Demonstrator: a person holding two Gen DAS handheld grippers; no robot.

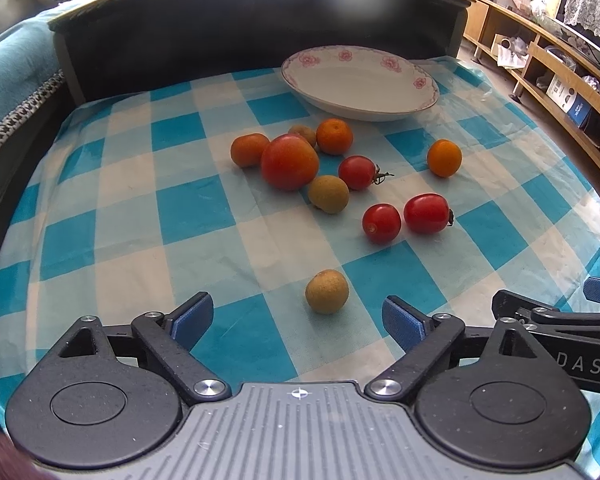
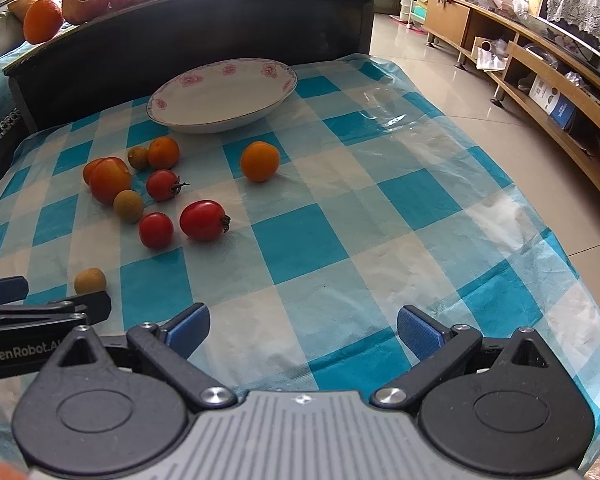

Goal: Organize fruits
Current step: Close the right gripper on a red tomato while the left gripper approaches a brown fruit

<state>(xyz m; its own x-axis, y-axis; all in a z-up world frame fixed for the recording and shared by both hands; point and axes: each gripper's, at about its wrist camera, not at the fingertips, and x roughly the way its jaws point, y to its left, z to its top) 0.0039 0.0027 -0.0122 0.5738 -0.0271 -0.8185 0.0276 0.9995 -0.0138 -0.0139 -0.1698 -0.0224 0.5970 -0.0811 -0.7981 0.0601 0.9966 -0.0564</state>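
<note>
Loose fruits lie on a blue-and-white checked cloth point(image 1: 204, 208). A white plate point(image 1: 360, 80) with pink flowers stands empty behind them; the right wrist view shows the plate point(image 2: 224, 96) too. A big tomato point(image 1: 290, 162), small oranges point(image 1: 334, 136), cherry tomatoes point(image 1: 382, 223) and brown longans point(image 1: 328, 194) form a cluster. One orange point(image 2: 260, 161) lies apart. My left gripper point(image 1: 298, 320) is open, just short of a longan point(image 1: 327, 291). My right gripper point(image 2: 303, 330) is open over bare cloth, to the right of the fruit.
A dark raised board point(image 1: 260, 28) walls the far side, with more fruit point(image 2: 85, 0) on its ledge. The cloth's right edge point(image 2: 500, 184) drops to a tiled floor. Wooden shelving point(image 2: 540, 72) runs along the right.
</note>
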